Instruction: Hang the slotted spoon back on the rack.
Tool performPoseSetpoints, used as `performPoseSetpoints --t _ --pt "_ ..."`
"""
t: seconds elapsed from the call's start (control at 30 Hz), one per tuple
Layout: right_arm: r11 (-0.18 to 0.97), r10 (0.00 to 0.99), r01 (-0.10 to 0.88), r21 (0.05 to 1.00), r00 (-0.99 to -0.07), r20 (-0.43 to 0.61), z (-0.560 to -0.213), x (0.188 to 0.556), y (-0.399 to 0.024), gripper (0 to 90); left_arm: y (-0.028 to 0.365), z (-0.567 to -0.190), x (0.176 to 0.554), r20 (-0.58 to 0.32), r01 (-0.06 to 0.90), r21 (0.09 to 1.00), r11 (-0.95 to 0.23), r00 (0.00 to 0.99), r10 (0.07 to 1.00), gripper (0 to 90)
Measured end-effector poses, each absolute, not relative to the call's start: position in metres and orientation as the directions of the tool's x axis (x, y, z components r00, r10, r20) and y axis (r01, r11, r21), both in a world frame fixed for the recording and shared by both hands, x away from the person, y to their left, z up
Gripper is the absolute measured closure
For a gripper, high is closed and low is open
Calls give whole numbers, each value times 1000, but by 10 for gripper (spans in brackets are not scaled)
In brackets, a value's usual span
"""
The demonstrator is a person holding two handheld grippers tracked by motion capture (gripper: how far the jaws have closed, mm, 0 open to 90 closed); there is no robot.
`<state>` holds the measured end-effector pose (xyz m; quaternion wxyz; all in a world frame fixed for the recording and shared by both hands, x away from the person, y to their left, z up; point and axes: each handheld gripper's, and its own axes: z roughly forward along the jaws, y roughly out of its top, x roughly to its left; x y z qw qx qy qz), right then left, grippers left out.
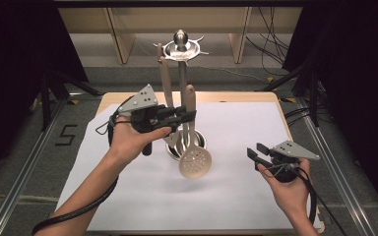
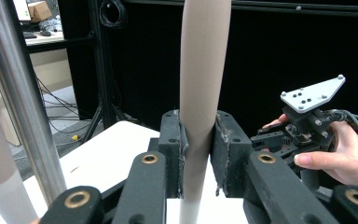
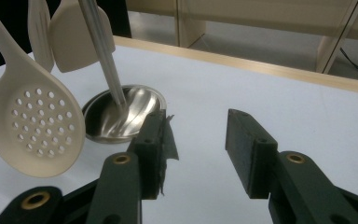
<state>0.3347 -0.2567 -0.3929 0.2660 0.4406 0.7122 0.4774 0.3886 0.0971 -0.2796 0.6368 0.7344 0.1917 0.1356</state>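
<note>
A beige slotted spoon [image 1: 195, 161] hangs upright over the white sheet, its perforated head [image 3: 32, 130] low and just off the surface. My left gripper [image 1: 189, 116] is shut on its handle [image 2: 204, 84], and both pads press the shaft in the left gripper view. My right gripper [image 1: 255, 150] is held to the right of the spoon, open, with nothing between its fingers [image 3: 254, 154]. It is also seen beyond the handle as the right gripper [image 2: 272, 140] in a hand.
A steel utensil stand has a round base [image 1: 199, 140] just behind the spoon, a pole [image 1: 182, 78] and a hook crown [image 1: 180, 48]. Other beige utensils [image 1: 165, 81] hang from it, with heads [image 3: 74, 37] near the pole. White paper [image 1: 246, 196] covers the wooden table.
</note>
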Motion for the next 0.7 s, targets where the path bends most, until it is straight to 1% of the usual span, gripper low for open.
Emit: performPoseSetpoints --t 0.03,0.07,0.17,0.2,0.23,0.27,0.3,0.37,0.43,0.53,0.6,0.63,0.7 --pt "162 881 375 913 -472 37 -393 335 -257 591 98 -279 390 -23 89 988 -126 892 451 742" --pt "170 881 361 917 -473 23 -394 336 -258 592 98 -278 391 -22 88 988 -125 892 451 742" --pt "134 889 408 903 -453 73 -394 333 -254 591 98 -277 392 -13 80 988 -131 893 449 742" --pt "116 893 399 910 -444 81 -395 333 -253 591 98 -277 392 -14 82 988 -131 893 450 742" --pt "149 887 370 917 -461 42 -395 336 -256 591 97 -277 392 -20 87 988 -128 892 451 742" --pt "155 886 367 917 -462 36 -395 336 -256 591 97 -276 392 -24 91 988 -126 891 453 742" --pt "118 890 398 910 -448 81 -395 334 -253 591 98 -276 392 -22 88 988 -127 891 454 741" --pt "108 891 406 907 -445 93 -395 333 -253 592 98 -275 393 -17 84 988 -128 891 455 742" --pt "140 880 399 906 -469 71 -396 335 -255 591 98 -274 394 -17 84 988 -129 890 455 742" --pt "136 884 395 908 -463 69 -396 335 -255 591 97 -271 395 -9 78 988 -133 891 455 742" --pt "159 884 393 906 -465 47 -395 336 -256 590 97 -270 396 -9 77 988 -132 891 453 742" --pt "143 885 406 903 -461 67 -396 335 -255 590 97 -270 396 -18 84 988 -127 891 453 742" --pt "137 883 398 907 -464 70 -396 335 -255 590 97 -268 398 -11 79 988 -130 891 455 742"
